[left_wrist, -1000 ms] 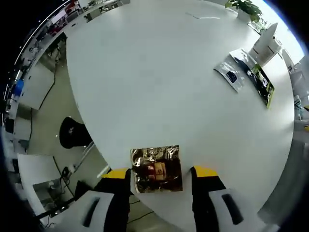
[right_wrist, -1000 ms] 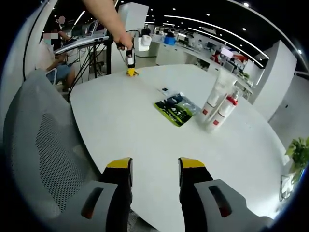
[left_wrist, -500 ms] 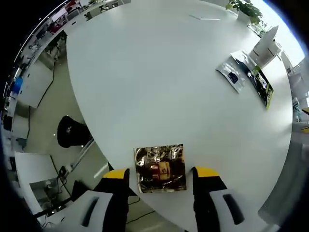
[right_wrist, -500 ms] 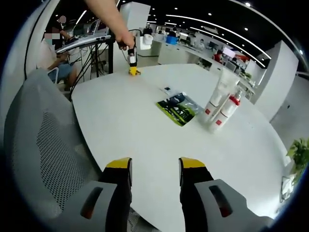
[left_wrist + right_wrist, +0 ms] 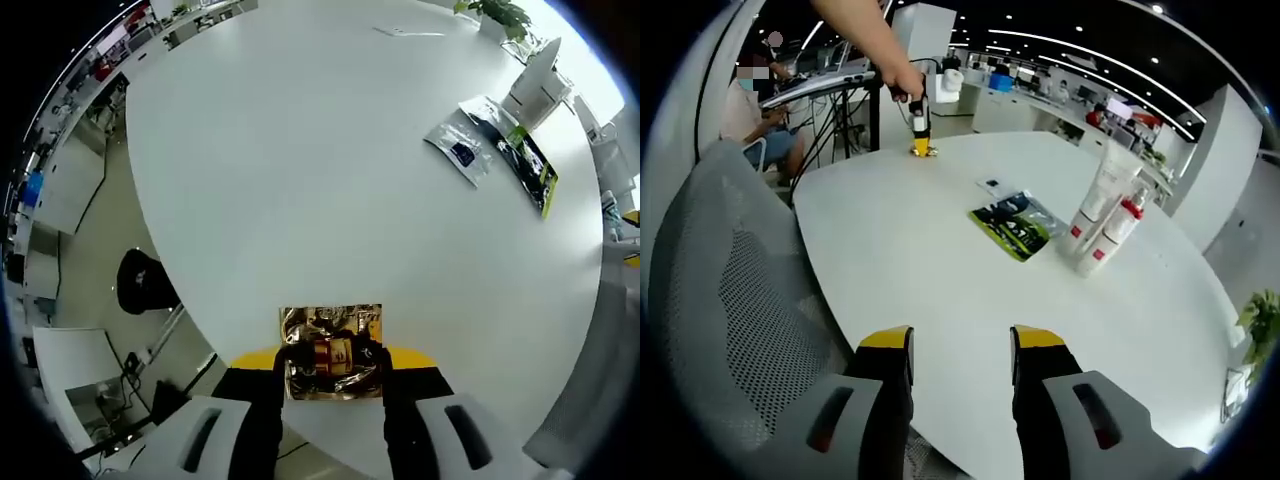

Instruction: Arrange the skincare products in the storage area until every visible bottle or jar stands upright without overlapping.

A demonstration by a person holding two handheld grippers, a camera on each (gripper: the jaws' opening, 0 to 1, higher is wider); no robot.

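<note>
At the near edge of a round white table (image 5: 300,180), the left gripper (image 5: 332,360) clamps a crinkled gold foil sachet (image 5: 332,338) overhanging the rim; a loose pinch could drop it floorward, while the right gripper (image 5: 960,345) waits released, two white tubes (image 5: 1095,225) upright beyond

An open-plan office is shown. A large round white table (image 5: 970,270) is flanked by a grey mesh office chair (image 5: 730,300). Long strip lights (image 5: 1070,55) are seen on a dark ceiling above rows of desks (image 5: 1030,100). A seated person (image 5: 750,125) is placed at a desk, and a potted plant (image 5: 1260,320) stands nearby.
</note>
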